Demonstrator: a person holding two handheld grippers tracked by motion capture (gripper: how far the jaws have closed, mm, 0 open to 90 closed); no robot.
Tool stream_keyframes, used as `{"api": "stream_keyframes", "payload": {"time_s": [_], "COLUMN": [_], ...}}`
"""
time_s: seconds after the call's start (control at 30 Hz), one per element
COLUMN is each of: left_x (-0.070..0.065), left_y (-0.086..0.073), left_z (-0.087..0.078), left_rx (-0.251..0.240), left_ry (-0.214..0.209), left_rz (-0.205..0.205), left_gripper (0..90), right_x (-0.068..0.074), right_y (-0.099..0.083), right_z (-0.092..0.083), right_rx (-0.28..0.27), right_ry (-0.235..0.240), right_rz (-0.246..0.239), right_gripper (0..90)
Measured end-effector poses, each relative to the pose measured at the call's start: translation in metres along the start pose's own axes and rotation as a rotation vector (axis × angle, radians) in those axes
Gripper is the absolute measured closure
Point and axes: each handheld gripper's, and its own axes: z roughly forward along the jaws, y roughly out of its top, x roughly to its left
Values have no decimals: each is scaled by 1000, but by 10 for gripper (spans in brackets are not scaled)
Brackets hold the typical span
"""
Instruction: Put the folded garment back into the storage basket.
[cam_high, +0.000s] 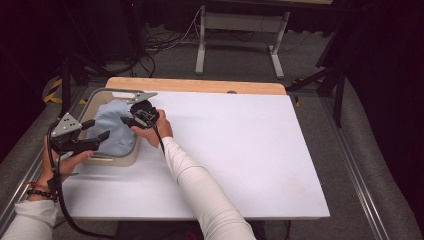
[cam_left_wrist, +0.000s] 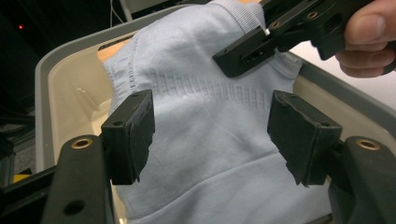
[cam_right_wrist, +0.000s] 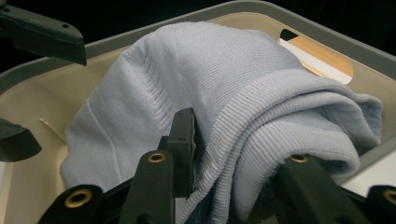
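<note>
Now sweater (cam_right_wrist: 224, 88) fold between right hand-held gripper (cam_right_wrist: 233, 154) jaws

A white-topped table (cam_high: 240, 150) with a light wooden strip along its far edge stands on grey floor, and near its left edge sits a beige plastic tub (cam_high: 122, 159) with a grey rim, holding a pale blue knitted garment (cam_high: 114, 127) inside it.

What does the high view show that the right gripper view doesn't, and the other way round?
High view: the white table and the person's white sleeve. Right gripper view: a ribbed fold bunched between the jaws of the right tool. Both: the light blue sweater in the beige bin, with the open left tool facing it.
</note>
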Motion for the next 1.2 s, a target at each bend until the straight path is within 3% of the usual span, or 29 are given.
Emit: {"api": "stream_keyframes", "payload": {"time_s": [0.4,0.53,1.2], "left_x": [-13,-19,-37], "left_y": [-4,-4,-1], "left_z": [-1,0,-4], "left_rx": [-66,-67,-122], "left_ry": [-11,-10,-19], "left_rz": [-10,17,57], "left_gripper": [321,314,285], "right_x": [4,5,8], "right_y": [-4,-4,-4], "right_z": [-12,-15,-44], "right_rx": [-6,-5,-58], "right_ry": [-11,-20,-34], "right_rz": [-37,-61,-100], "right_gripper": [657,657,708]}}
